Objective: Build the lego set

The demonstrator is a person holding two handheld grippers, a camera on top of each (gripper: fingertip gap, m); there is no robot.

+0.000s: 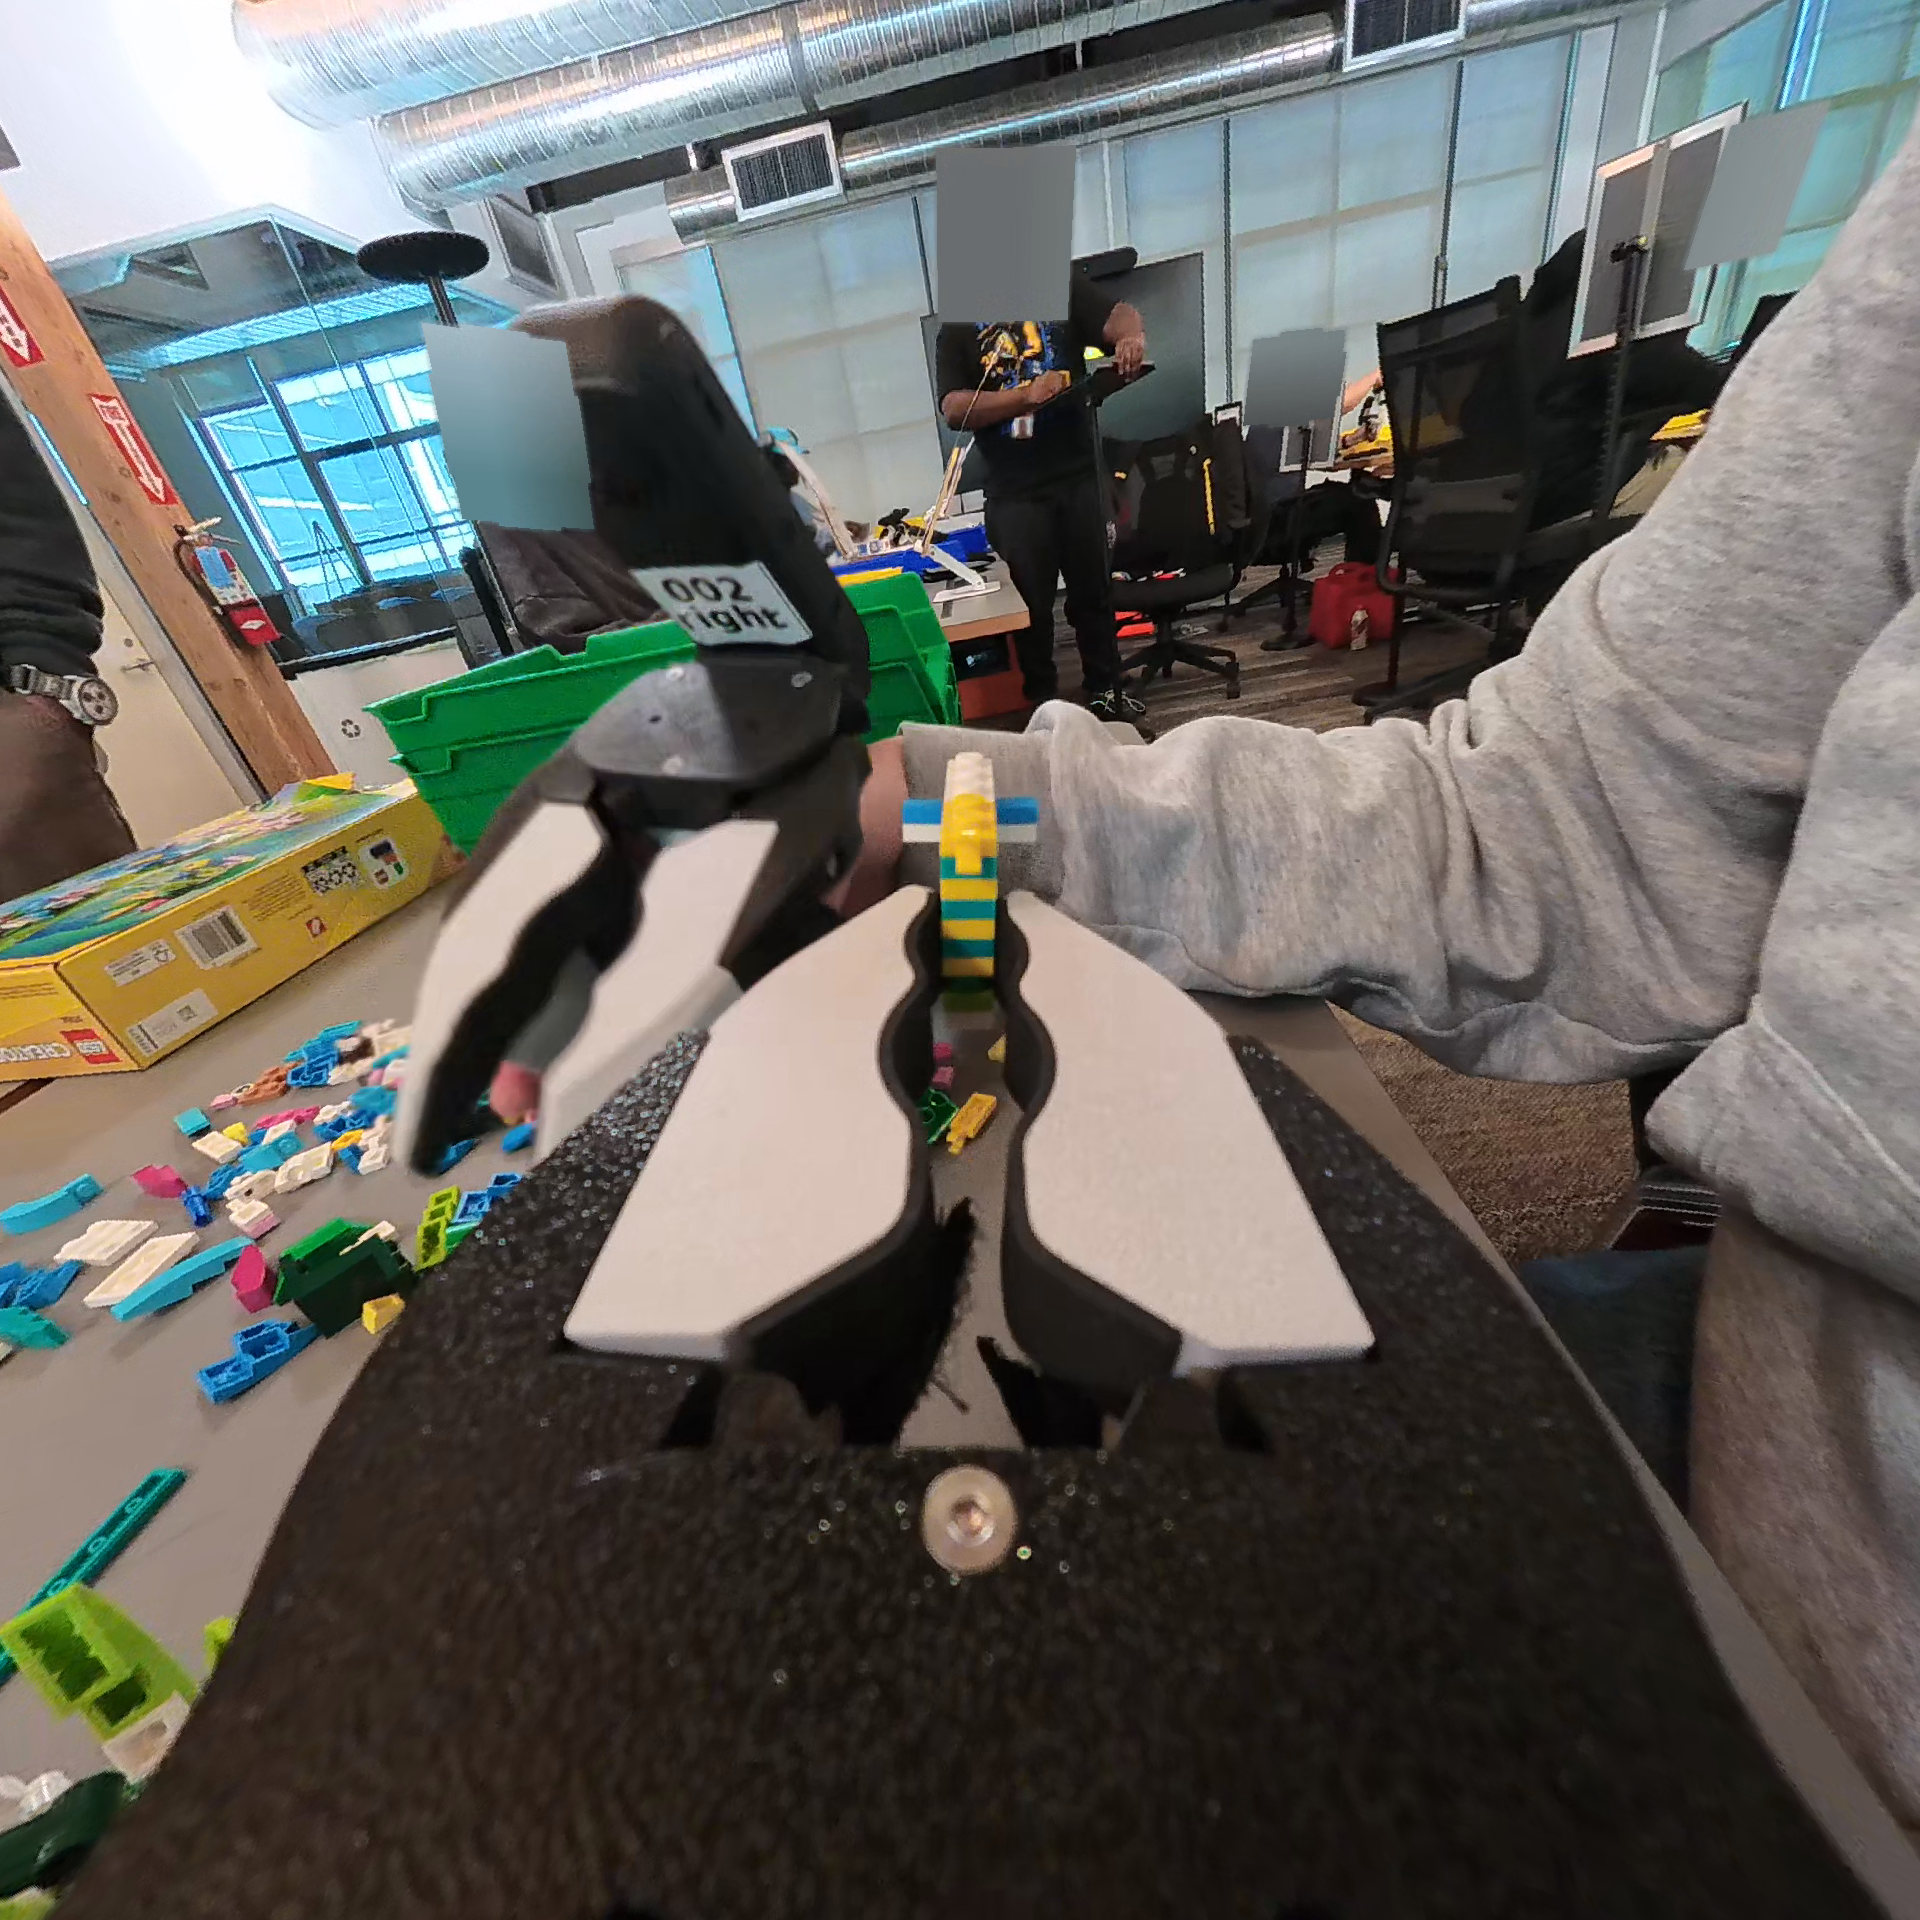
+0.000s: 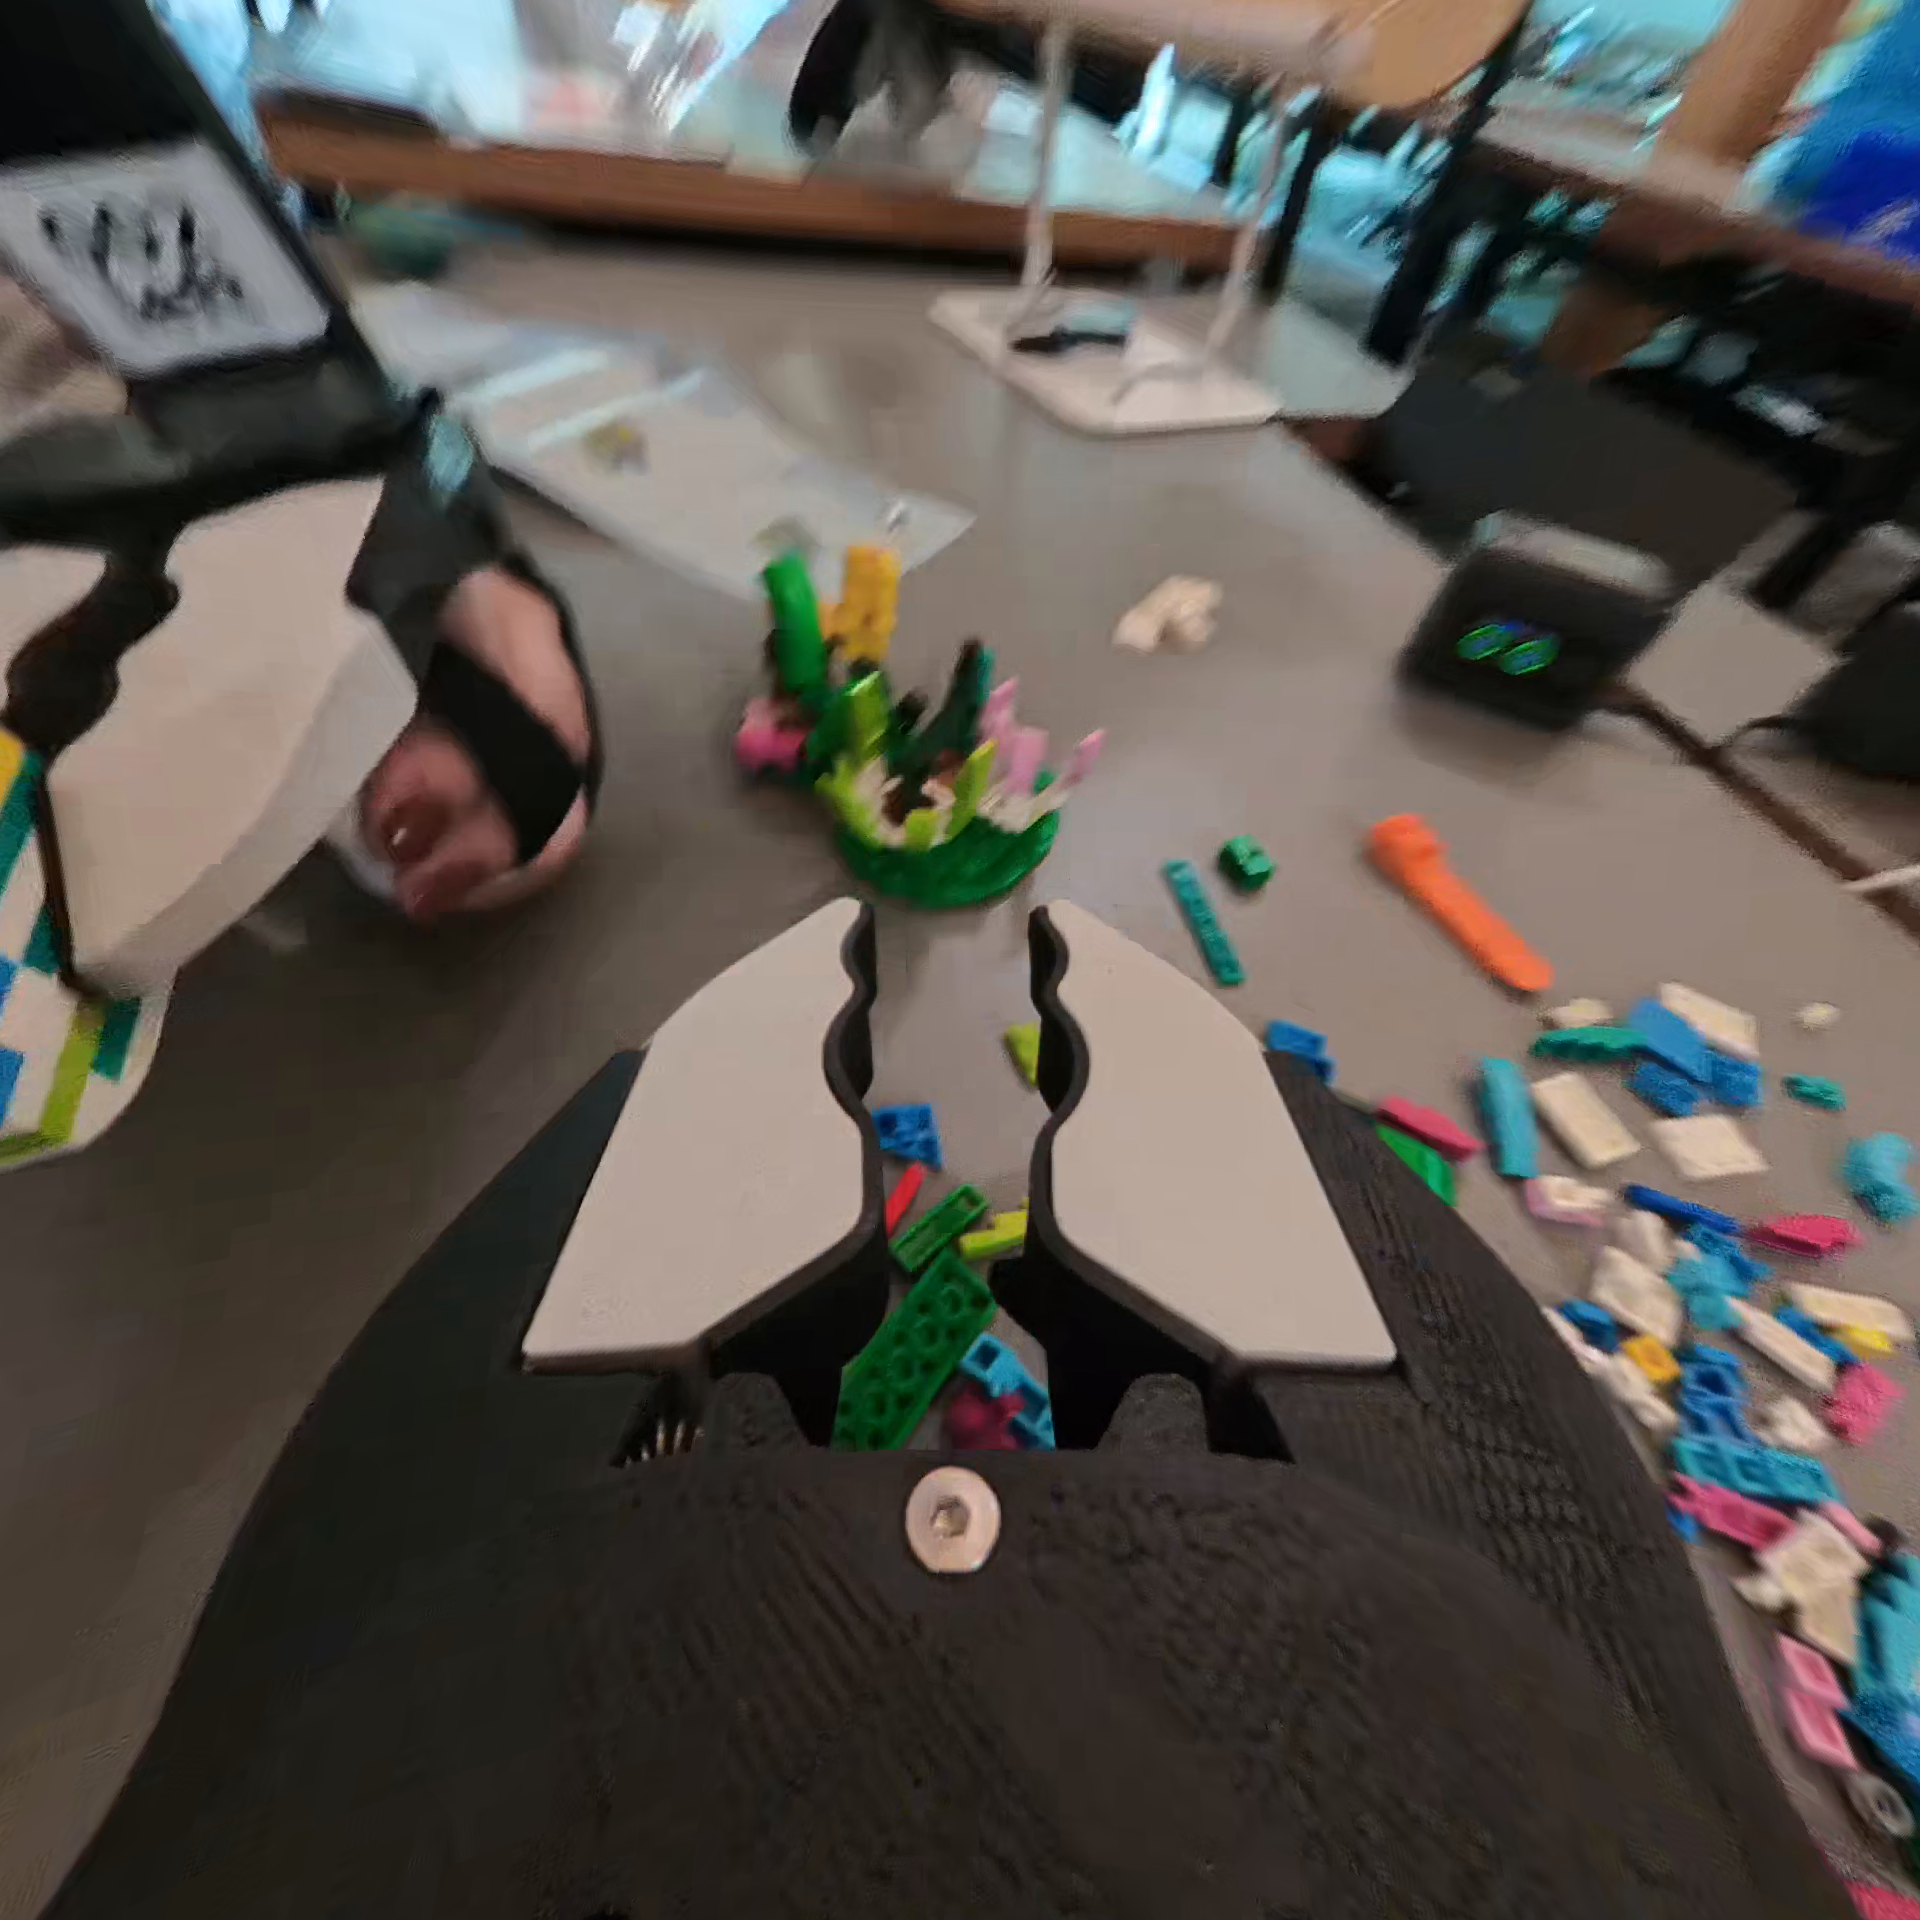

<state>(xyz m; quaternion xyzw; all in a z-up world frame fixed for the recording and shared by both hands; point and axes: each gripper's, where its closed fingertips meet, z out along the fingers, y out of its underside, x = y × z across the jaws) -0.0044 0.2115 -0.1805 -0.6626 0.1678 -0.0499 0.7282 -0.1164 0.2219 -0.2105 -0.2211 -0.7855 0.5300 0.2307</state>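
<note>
Two pairs of tongs work over a smooth grey table (image 2: 312,1091) strewn with small plastic bricks. The left gripper (image 1: 966,935) has its pale, wavy-edged fingers (image 1: 821,1039) drawn narrow around a slim tower of stacked bricks (image 1: 971,894), striped yellow and teal with a lime piece at its foot, a blue-and-white crossbar near the top and a white studded cap; both dark inner pads press against its sides, and the tower stands upright out of the tips. Behind it lies a grey fleece sleeve (image 1: 1403,852).

To the left of that grip, the right gripper (image 2: 951,935) hangs tips-down, blurred. Its jaws stand apart with nothing between them, only bare tabletop showing in the gap. Just ahead of its tips sits a round green base bristling with lime, pink and white leaf-like pieces (image 2: 935,790). To its right lie a thin teal strip (image 2: 1205,925), a small green knob (image 2: 1244,862) and an orange wedge-shaped tool (image 2: 1455,914); farther right, a loose heap of flat blue, white and pink plates (image 2: 1714,1299). Under its fingers rests a perforated green plate (image 2: 914,1361). A yellow cardboard box (image 1: 208,935) and stacked green bins (image 1: 582,717) stand beyond.
</note>
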